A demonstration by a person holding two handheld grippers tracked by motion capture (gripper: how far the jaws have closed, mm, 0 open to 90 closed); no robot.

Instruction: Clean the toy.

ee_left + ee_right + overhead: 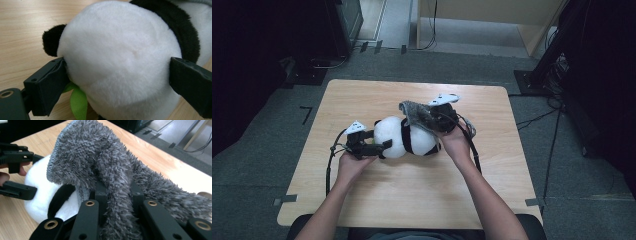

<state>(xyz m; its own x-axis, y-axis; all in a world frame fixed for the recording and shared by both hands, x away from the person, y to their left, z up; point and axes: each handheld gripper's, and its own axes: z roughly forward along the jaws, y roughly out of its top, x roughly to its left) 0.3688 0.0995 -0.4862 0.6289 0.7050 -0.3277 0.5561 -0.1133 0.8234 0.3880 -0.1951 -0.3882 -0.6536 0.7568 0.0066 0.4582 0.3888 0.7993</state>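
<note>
Two grippers: both busy on one stuffed panda, roughly dead centre of the table
Panda [404, 137]: lying on its side on the wooden table [412, 200], white head toward 9 o'clock, black-and-white body running off toward 3 o'clock
Left gripper [382, 146]: comes in from 8 o'clock in the high view, jaws spread wide and pressed into either side of the panda's head
Left gripper close-up: in the left gripper view the white head [120, 57] bulges between the two black jaws, both sunk a bit into the plush, so it's a proper grip
Ear [51, 42]: little black one, poking out at about 10 o'clock of the head, just above the nearer jaw
Green tag [78, 101]: bright green strip peeking out under the head at 7 o'clock, touching the table
Right gripper [432, 120]: sits at 1 o'clock of the panda, held from below by the right hand [457, 142]
Grey cloth [414, 112]: fuzzy grey fabric, draped over the panda's body end, one edge lifted
Right gripper close-up: in the right gripper view the jaws are squeezed almost together with a fold of the grey cloth [110, 177] pinched between them, fabric rising up and flopping over toward 10 o'clock
Behind the cloth: panda's white plush and a black band [60, 200] show at 8 o'clock, with the left gripper [17, 173] further off at 9 o'clock
Left hand [352, 165]: wrapped round its gripper's handle
</note>
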